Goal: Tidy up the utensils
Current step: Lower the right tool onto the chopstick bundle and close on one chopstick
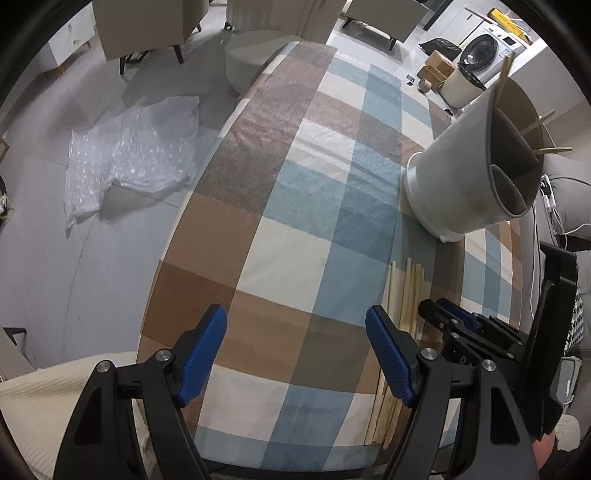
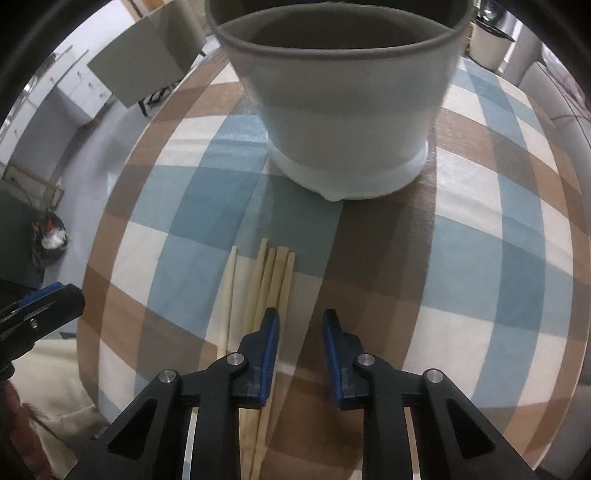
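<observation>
Several pale wooden chopsticks [image 2: 266, 277] lie side by side on the checked tablecloth [image 2: 461, 258], and they also show in the left wrist view as chopsticks [image 1: 406, 291]. Behind them stands a white utensil pot [image 2: 343, 107] with a grey inside. In the left wrist view the pot [image 1: 461, 177] has a few chopsticks [image 1: 541, 120] sticking out of it. My right gripper [image 2: 301, 332] points down at the near ends of the loose chopsticks. Its jaws are narrow with only cloth in the gap, and the sticks pass under its left finger [image 2: 269, 339]. My left gripper [image 1: 295, 332] hangs wide open over bare cloth, left of the sticks.
The table's left edge drops to a grey floor with a sheet of bubble wrap [image 1: 133, 158]. Chairs [image 1: 144, 29] and a round pouf [image 1: 251, 55] stand beyond the far end. A bin [image 1: 461, 86] and washing machine [image 1: 487, 51] are at far right. A person's cream clothing [image 1: 44, 398] is at the near edge.
</observation>
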`<state>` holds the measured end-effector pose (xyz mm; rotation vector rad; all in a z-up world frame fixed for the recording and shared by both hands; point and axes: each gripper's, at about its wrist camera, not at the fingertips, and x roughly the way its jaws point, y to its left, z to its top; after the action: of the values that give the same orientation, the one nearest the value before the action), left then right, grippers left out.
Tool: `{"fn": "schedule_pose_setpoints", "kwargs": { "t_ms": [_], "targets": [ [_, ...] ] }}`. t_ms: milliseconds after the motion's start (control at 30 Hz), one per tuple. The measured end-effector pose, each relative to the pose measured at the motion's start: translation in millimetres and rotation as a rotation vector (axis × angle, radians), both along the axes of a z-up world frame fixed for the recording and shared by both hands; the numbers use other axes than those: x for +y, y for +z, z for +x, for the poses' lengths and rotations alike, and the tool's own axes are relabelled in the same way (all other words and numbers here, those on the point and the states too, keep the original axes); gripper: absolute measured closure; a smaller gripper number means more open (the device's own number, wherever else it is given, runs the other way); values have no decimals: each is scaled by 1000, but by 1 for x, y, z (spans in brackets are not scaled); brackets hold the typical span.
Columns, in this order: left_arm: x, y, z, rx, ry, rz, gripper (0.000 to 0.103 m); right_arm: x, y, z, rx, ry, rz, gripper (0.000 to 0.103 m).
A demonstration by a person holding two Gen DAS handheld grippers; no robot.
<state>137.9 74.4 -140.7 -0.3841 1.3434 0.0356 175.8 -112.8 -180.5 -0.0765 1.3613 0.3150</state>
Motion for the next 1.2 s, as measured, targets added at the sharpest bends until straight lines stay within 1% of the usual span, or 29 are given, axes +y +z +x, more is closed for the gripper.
{"fn": "schedule_pose_setpoints", "kwargs": {
  "t_ms": [100, 267, 467, 533, 600, 667, 733, 800, 933, 1000, 1067, 1100, 1200],
  "targets": [
    [4, -2, 0, 15, 16, -17, 29, 5, 0, 1, 5, 15, -29, 80],
    [4, 2, -1, -3, 15, -22, 29, 15, 1, 6, 3, 21, -66, 81],
    [12, 1, -2, 8, 37, -40, 29, 23, 3, 15, 8, 19, -105, 81],
    [14, 0, -2, 13, 45, -48, 29, 23, 2, 16, 16, 17, -104, 84],
    [14, 0, -2, 17, 46, -54, 29, 24, 2, 15, 12, 27, -119, 84],
    [14, 0, -1, 18, 42, -59, 29, 21, -1, 14, 27, 24, -129, 87],
    [13, 1, -1, 16, 38, -60, 29, 23, -3, 13, 20, 18, -131, 89],
    [13, 2, -1, 14, 37, -59, 29, 24, -2, 13, 16, 15, -135, 89],
    [15, 0, -2, 22, 44, -60, 29, 31, -1, 16, 1, 16, -146, 85],
    [15, 0, -2, 28, 46, -60, 29, 35, 0, 20, -12, 17, -147, 85],
    [15, -1, -1, 30, 40, -58, 29, 38, -1, 22, -24, 19, -142, 89],
    [15, -2, 0, 33, 39, -56, 29, 39, 0, 23, -25, 20, -135, 98],
    [14, -2, 2, 40, 48, -73, 29, 33, 0, 25, -19, -7, -102, 100]
  ]
}}
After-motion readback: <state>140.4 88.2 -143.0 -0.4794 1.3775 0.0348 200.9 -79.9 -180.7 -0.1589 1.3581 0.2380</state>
